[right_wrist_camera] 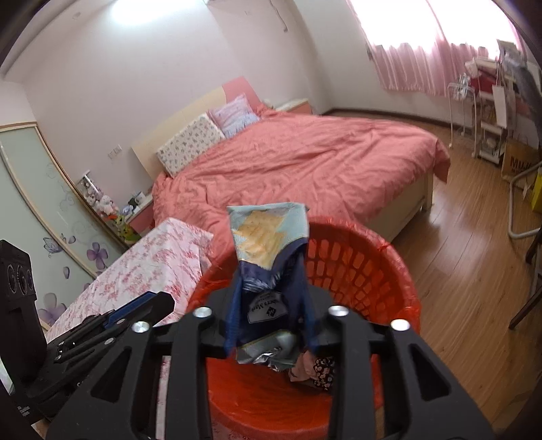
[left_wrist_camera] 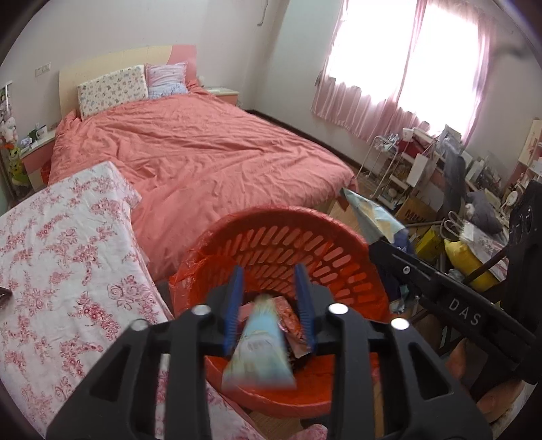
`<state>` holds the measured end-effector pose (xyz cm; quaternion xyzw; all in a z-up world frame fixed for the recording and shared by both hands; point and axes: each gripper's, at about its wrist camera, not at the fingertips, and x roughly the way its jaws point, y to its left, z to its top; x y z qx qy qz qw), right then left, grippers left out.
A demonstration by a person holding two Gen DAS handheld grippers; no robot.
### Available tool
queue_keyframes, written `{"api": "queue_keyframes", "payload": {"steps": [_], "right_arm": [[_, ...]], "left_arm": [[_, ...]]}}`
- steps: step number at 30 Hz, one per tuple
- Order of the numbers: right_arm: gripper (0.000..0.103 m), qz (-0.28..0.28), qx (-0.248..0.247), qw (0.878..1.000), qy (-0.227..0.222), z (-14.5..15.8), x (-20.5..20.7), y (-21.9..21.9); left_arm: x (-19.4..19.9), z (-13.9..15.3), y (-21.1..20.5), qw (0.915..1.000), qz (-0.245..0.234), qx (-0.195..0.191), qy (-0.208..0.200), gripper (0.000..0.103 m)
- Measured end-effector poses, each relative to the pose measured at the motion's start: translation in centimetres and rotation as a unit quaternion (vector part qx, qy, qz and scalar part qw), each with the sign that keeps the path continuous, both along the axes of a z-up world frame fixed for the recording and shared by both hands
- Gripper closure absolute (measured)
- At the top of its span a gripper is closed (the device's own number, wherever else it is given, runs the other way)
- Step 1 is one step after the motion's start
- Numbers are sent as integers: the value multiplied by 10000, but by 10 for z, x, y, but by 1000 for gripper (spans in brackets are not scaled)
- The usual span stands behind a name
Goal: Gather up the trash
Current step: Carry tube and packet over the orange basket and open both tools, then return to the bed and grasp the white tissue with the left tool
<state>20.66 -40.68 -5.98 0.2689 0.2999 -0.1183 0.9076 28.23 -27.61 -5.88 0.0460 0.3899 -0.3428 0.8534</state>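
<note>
Both grippers over the slotted red plastic basket (left_wrist_camera: 305, 243) — left gripper (left_wrist_camera: 271, 298) released, blurred pale-blue wrapper (left_wrist_camera: 259, 352) loose between its fingers; right gripper (right_wrist_camera: 271, 304) cradles a crinkly blue cracker bag (right_wrist_camera: 267, 237) — grip uncertain

- A bed (left_wrist_camera: 189, 159) with a rumpled coral cover fills the centre of the frame; two patterned pillows (left_wrist_camera: 113, 88) lean on a cream and pink headboard (left_wrist_camera: 111, 61).
- White walls (left_wrist_camera: 135, 27) rise behind it.
- At upper right, a bright window glows through pink curtains (left_wrist_camera: 389, 78).
- Wooden floor (right_wrist_camera: 467, 264) shows at right in the right wrist view.
- A red-flowered white cloth (left_wrist_camera: 61, 257) covers a surface at lower left.
- Cluttered shelves (left_wrist_camera: 423, 162) stand at right, below the window.
- A frosted flower-printed sliding door (right_wrist_camera: 40, 203) lines the left edge.
</note>
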Motion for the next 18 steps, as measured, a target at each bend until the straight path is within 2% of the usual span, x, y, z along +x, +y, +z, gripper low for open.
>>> {"api": "queue_keyframes", "payload": {"steps": [2, 3, 7, 10, 14, 18], "right_arm": [[53, 16, 48, 9999, 111, -7, 4, -2], [45, 2, 48, 9999, 147, -10, 4, -4], [35, 6, -83, 9998, 194, -9, -1, 2], [33, 12, -235, 9996, 186, -2, -5, 9], [30, 19, -417, 9990, 175, 7, -5, 21], [30, 68, -683, 9973, 251, 9, 0, 42]], "left_arm": [[4, -6, 3, 9999, 83, 71, 16, 60], [6, -10, 6, 9998, 151, 134, 15, 59], [9, -13, 32, 9987, 445, 249, -69, 47], [7, -10, 59, 9969, 682, 318, -213, 39], [3, -2, 100, 9932, 1019, 437, -365, 34], [0, 9, 154, 9854, 1491, 571, -592, 25]]}}
